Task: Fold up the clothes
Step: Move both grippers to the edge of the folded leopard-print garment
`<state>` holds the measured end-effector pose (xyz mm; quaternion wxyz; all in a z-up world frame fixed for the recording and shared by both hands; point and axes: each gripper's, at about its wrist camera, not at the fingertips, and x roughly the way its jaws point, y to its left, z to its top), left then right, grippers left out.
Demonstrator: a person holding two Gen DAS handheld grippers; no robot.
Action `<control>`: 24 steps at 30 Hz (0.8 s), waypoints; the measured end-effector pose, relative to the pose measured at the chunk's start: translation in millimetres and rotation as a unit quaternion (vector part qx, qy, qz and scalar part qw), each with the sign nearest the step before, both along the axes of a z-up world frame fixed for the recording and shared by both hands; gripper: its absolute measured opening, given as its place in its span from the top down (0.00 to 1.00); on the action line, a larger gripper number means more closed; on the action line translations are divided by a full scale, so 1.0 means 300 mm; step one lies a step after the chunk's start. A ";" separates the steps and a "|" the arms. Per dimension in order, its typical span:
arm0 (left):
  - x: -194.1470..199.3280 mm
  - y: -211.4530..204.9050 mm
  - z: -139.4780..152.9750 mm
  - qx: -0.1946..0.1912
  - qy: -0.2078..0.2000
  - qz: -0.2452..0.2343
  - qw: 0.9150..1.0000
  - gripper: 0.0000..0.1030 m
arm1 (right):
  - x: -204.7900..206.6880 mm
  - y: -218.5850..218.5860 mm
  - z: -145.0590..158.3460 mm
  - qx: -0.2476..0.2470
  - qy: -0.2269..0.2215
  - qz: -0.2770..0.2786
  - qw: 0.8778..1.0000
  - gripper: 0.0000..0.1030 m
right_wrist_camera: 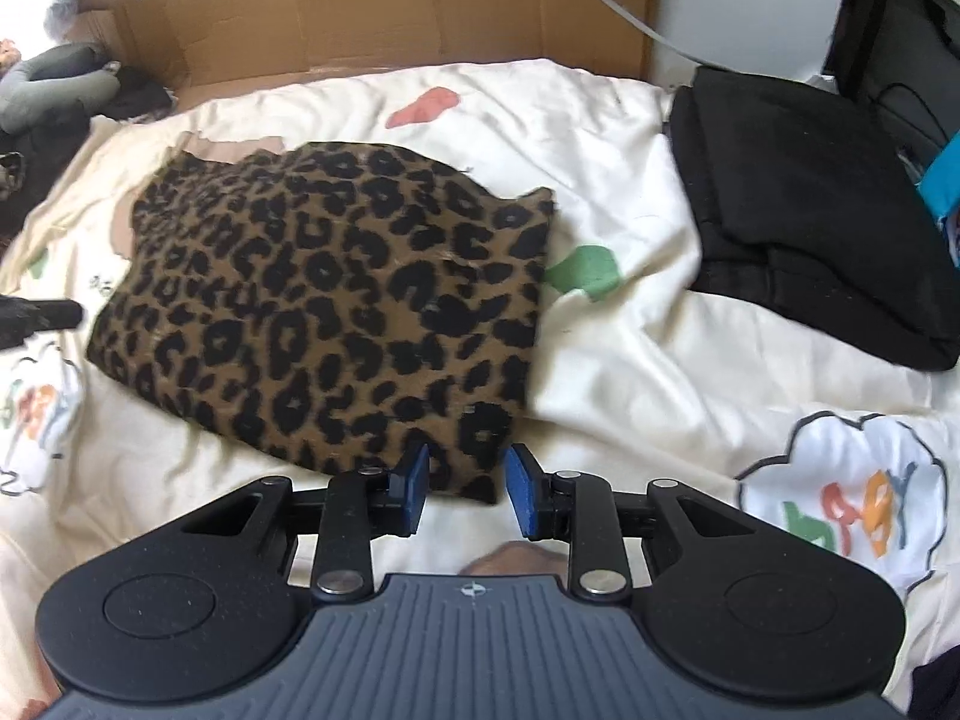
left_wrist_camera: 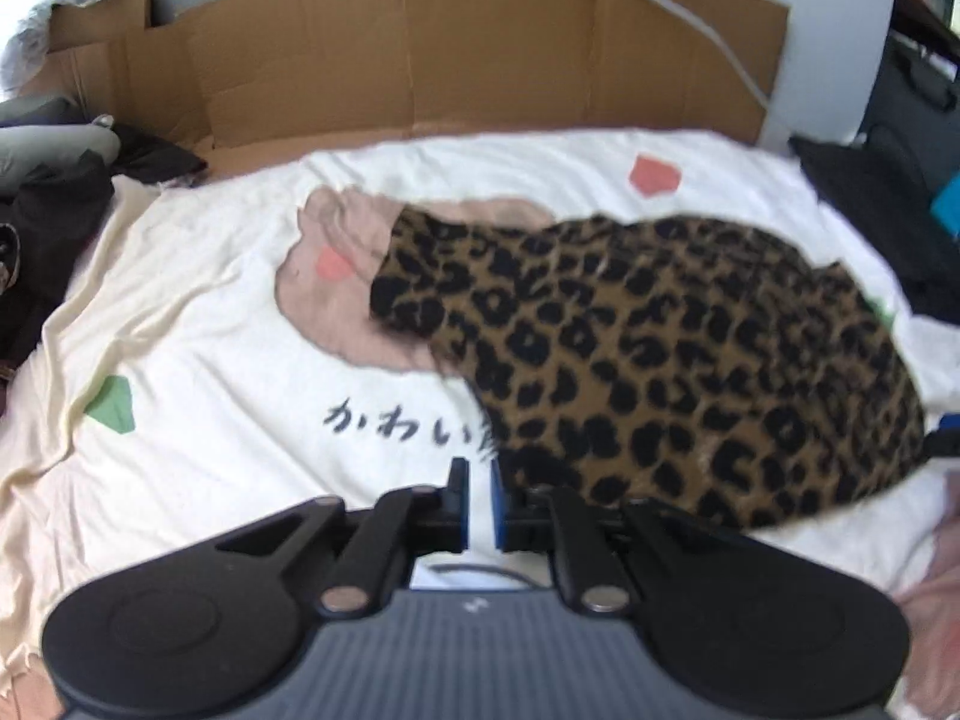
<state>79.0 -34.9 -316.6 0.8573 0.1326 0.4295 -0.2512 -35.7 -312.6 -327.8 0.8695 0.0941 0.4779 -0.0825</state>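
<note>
From the left wrist, the left gripper [left_wrist_camera: 479, 501] has its jaws nearly pressed together with only a thin gap, nothing between them. The leopard-print sweater [left_wrist_camera: 660, 360] lies folded on the bed's cream bedspread [left_wrist_camera: 198, 324], just beyond and to the right of those jaws.

From the right wrist, the right gripper [right_wrist_camera: 467, 489] has its jaws partly spread, and the sweater's [right_wrist_camera: 336, 300] near corner lies between the tips, unpinched. A folded black garment [right_wrist_camera: 804, 210] lies to the right.

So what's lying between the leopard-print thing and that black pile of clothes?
Only bedsheet, seen from the right wrist: a rumpled cream stretch with a green patch printed beside the leopard-print garment. Nothing else lies before the folded black clothes.
</note>
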 end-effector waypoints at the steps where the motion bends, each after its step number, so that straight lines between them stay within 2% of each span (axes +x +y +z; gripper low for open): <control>1: -0.009 -0.017 -0.001 -0.004 0.002 -0.010 1.000 0.92 | 0.005 0.012 0.000 0.001 -0.001 0.006 1.000 0.66; 5: -0.051 -0.097 -0.038 -0.005 0.009 -0.056 0.998 0.90 | 0.031 0.042 -0.022 0.005 0.001 0.019 1.000 0.69; 8: -0.060 -0.124 -0.085 0.002 0.023 -0.060 0.998 0.89 | 0.042 0.034 -0.059 0.006 0.010 0.014 1.000 0.76; 11: -0.053 -0.125 -0.127 0.012 0.029 -0.060 0.998 0.89 | 0.045 0.005 -0.071 -0.001 0.023 -0.004 1.000 0.73; 14: -0.040 -0.112 -0.126 0.014 0.034 -0.062 0.997 0.89 | 0.032 -0.031 -0.063 0.004 0.033 -0.036 0.999 0.73; 16: -0.027 -0.094 -0.119 0.030 0.035 -0.035 0.998 0.91 | 0.015 -0.040 -0.048 0.014 0.026 -0.048 0.998 0.72; 21: -0.025 -0.020 -0.087 0.004 0.048 0.004 0.999 0.91 | -0.036 -0.061 -0.021 0.082 -0.012 -0.080 0.993 0.72; 24: -0.014 0.012 -0.072 -0.014 0.051 0.026 0.998 0.91 | -0.048 -0.075 -0.036 0.127 -0.013 -0.103 0.987 0.72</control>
